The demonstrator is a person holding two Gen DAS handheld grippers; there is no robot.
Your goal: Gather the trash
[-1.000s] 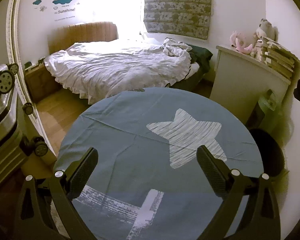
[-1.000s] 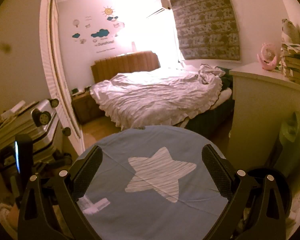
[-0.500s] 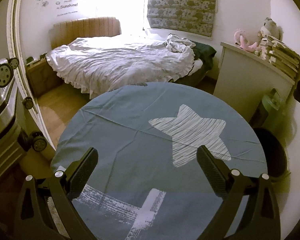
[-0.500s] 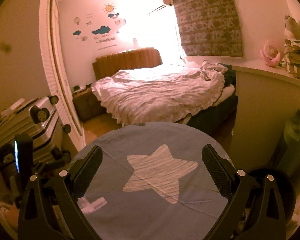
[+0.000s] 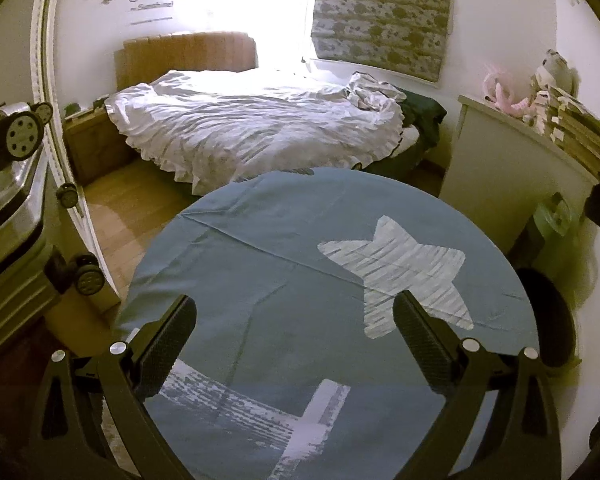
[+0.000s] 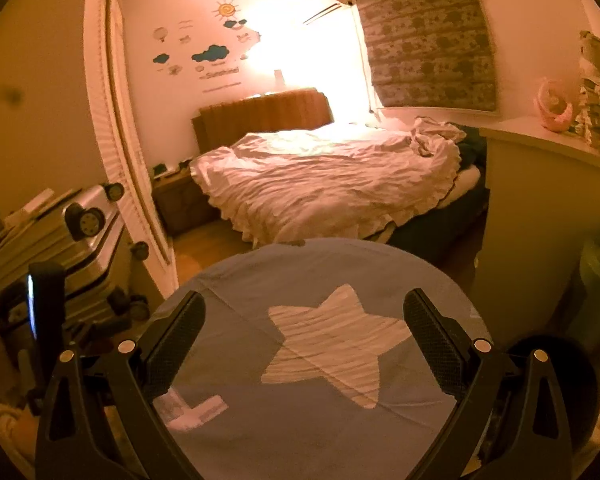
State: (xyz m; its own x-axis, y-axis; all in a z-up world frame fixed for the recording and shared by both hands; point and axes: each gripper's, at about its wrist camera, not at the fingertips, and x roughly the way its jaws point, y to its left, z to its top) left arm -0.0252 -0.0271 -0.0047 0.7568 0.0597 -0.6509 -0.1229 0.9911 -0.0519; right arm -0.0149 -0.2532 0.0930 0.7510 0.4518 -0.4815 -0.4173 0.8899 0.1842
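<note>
While both black two-finger tools, left tool [image 5: 294,334] and right tool [image 6: 304,330], hang spread apart holding nothing, the round blue star-printed cloth-covered surface [image 5: 260,248] lies beside a black round bin [image 5: 554,316], contents unseen.

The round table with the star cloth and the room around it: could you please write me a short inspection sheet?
Surface: round table, blue cloth with white star, creased.
Job's things: no trash seen; dark bin on the floor beside the table.
Clutter: nothing seen on the cloth.
Grippers: left hand-held gripper and right hand-held gripper open, empty, above the table.
Cables: nothing seen.
Surroundings: unmade bed, suitcase, white dresser with books.
</note>
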